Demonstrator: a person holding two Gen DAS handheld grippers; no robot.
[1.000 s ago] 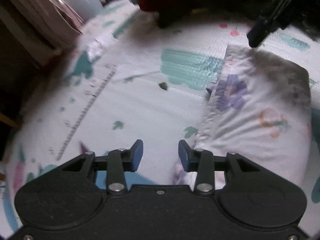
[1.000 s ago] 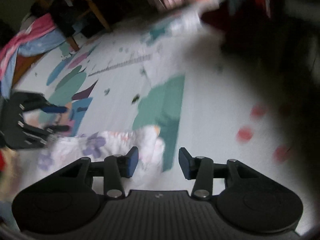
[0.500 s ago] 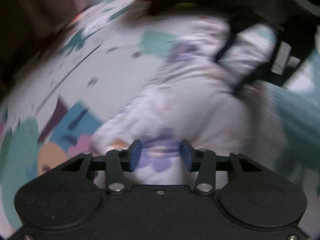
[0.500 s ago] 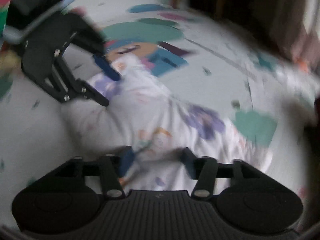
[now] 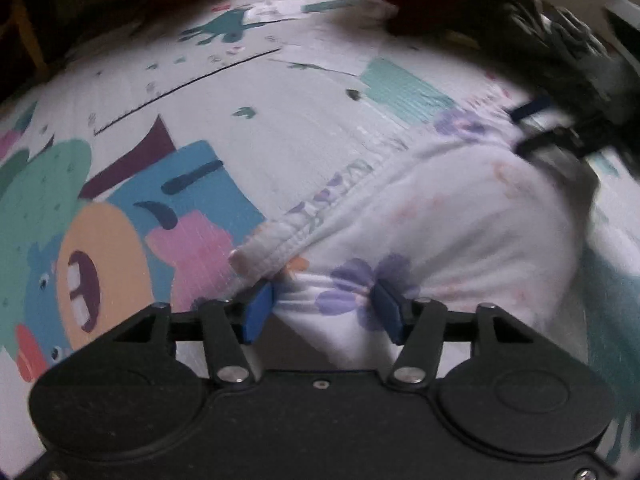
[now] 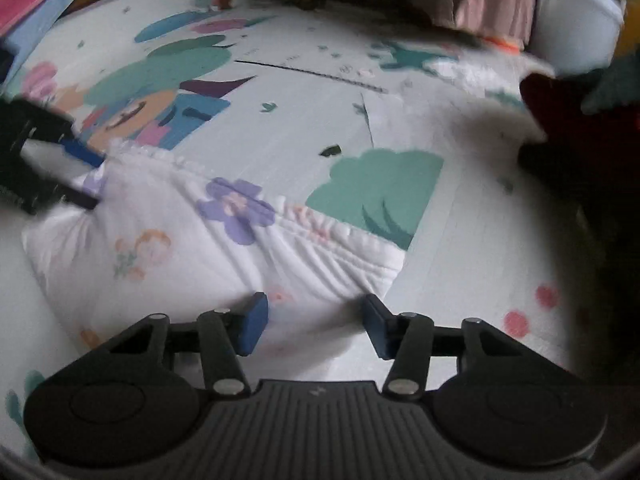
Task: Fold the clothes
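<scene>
Your left gripper (image 5: 324,310) hangs over one end of the folded garment (image 5: 460,236) with its jaws opening, cloth lying between the blue pads without being pinched; your right gripper (image 6: 314,324) sits over the other end, jaws apart but closing, white fabric between the pads and not yet pressed. Each tool shows in the other's view, blurred, at the far end of the cloth.

Under everything you have the play mat (image 6: 304,120), white with big cartoon shapes in teal, blue, pink and orange, and a printed ruler line with small marks too blurred to read. No brand or legible writing shows anywhere.

On the mat the garment lies as a soft folded bundle, white with purple flowers and faint orange and pink motifs. Its gathered waistband (image 6: 332,240) runs along the far edge; some pale lettering-like pattern on that band cannot be made out
</scene>
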